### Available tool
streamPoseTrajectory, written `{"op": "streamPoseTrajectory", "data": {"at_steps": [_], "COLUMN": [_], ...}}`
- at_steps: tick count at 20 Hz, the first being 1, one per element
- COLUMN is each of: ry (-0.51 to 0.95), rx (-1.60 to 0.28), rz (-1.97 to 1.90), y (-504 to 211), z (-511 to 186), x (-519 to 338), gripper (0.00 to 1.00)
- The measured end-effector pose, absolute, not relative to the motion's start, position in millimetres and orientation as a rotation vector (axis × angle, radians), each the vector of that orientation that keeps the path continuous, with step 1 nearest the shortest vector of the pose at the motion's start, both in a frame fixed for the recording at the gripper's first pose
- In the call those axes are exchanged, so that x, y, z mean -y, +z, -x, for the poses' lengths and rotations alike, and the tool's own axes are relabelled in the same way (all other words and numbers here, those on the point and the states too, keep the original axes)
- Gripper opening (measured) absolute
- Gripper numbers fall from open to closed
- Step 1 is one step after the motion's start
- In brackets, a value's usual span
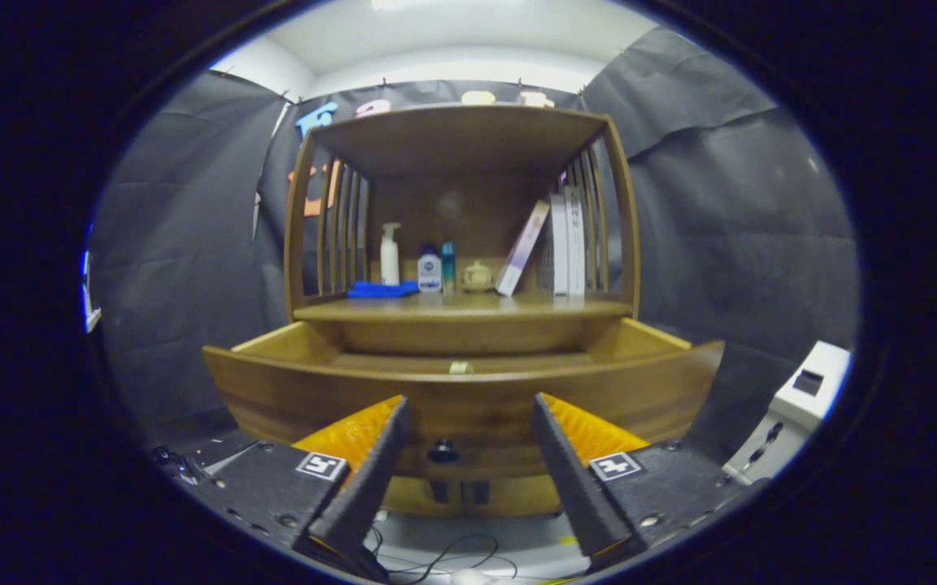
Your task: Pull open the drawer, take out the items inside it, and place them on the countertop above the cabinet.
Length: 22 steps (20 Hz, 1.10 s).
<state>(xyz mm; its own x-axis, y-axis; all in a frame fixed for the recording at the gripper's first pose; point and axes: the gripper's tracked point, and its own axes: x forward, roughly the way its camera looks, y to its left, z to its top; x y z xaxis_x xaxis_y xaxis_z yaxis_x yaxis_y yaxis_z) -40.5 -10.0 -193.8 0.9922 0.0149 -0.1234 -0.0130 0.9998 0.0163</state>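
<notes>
Drawer: I see the drawer (461, 390) standing pulled out from the cabinet (460, 244), its curved front facing me; the pulling step looks done.
Knob: the dark knob (443, 451) sits low on the drawer front, in the gap between my fingers but beyond them, not touched.
Gripper: my gripper (468, 443) is released, fingers spread wide with nothing between them, hanging in front of the drawer front and below its top edge.
Item: one small pale thing (461, 368) peeks over the drawer's front edge, near the middle of the drawer floor; too small for me to name.
Countertop: the countertop (460, 307) lies just behind and above the drawer; along its back stand a blue cloth (381, 288), a pump bottle (389, 254), two small bottles (435, 268), a little jar (478, 276) and leaning books (553, 244).
Risk, approach: I judge I must rise over the drawer front first; going straight in would knock the fingers into the wood and could shove the drawer back.
Risk, grasp: the item is low and mostly hidden behind the front, so I could close on air or pinch it off-centre and drop it.
Risk, placing: the back of the countertop is crowded; reaching deep could topple the bottles or books, so the bare front strip nearest the drawer looks safer.
</notes>
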Motion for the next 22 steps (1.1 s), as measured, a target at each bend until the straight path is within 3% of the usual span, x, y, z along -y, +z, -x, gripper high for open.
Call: {"op": "streamPoseTrajectory", "data": {"at_steps": [4,12,16,22], "ry": [0.015,-0.011,0.05,0.117], "rx": [-0.069,-0.089,-0.214,-0.52], "rz": [-0.059,-0.077,-0.082,-0.042], "y": [-131,-56,-64,-130], "z": [25,-51,-95,-144], "x": [22,44,30,4], "gripper": [1.0,1.0,1.0,1.0]}}
